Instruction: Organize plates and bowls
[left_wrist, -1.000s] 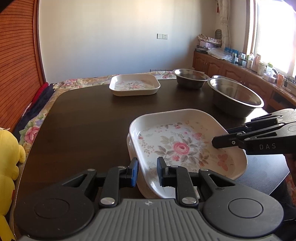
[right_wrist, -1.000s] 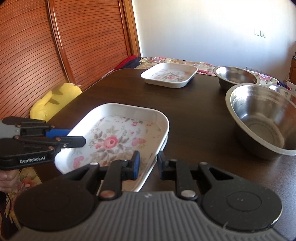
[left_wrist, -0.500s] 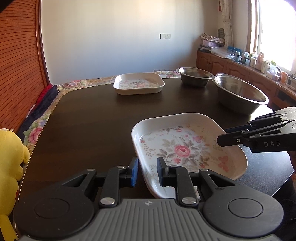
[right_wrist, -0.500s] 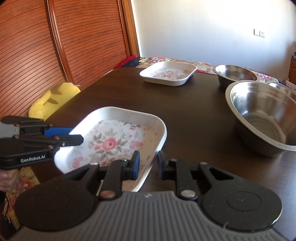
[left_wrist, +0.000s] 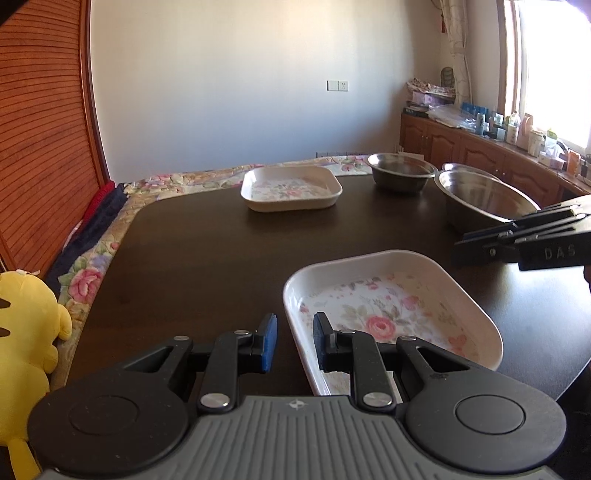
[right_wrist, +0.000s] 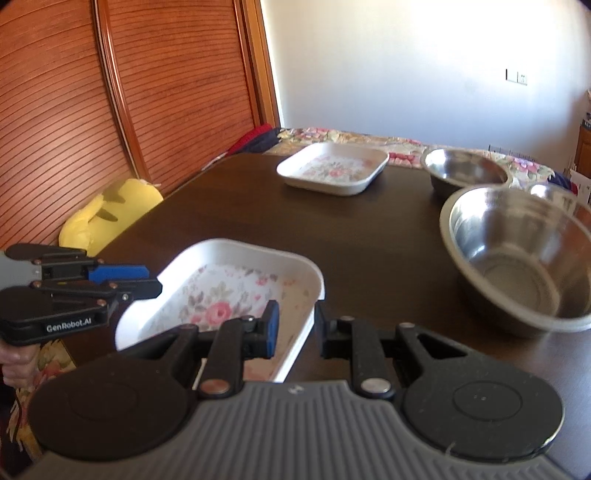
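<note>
A white floral plate (left_wrist: 391, 317) (right_wrist: 221, 295) lies on the dark table (left_wrist: 203, 251) near its front edge. My left gripper (left_wrist: 295, 343) (right_wrist: 147, 280) straddles the plate's left rim with its jaws narrowly apart, and dark table shows between the outer pad and the rim. My right gripper (right_wrist: 295, 328) straddles the right rim in the same way. In the left wrist view the right gripper (left_wrist: 461, 245) hovers just above the plate's far right corner. A second floral plate (left_wrist: 291, 188) (right_wrist: 332, 168) sits at the far side.
A large steel bowl (left_wrist: 484, 199) (right_wrist: 517, 258) stands right of the near plate, with a smaller steel bowl (left_wrist: 400, 173) (right_wrist: 463, 170) behind it. A yellow plush toy (left_wrist: 26, 332) (right_wrist: 107, 218) leans by the table's left edge. A counter with bottles (left_wrist: 517, 147) runs along the window.
The edge of another plate showed under the near plate's left side a second ago and no longer shows. The right gripper's tip has risen from over the plate's right rim. Both views have tilted up slightly.
</note>
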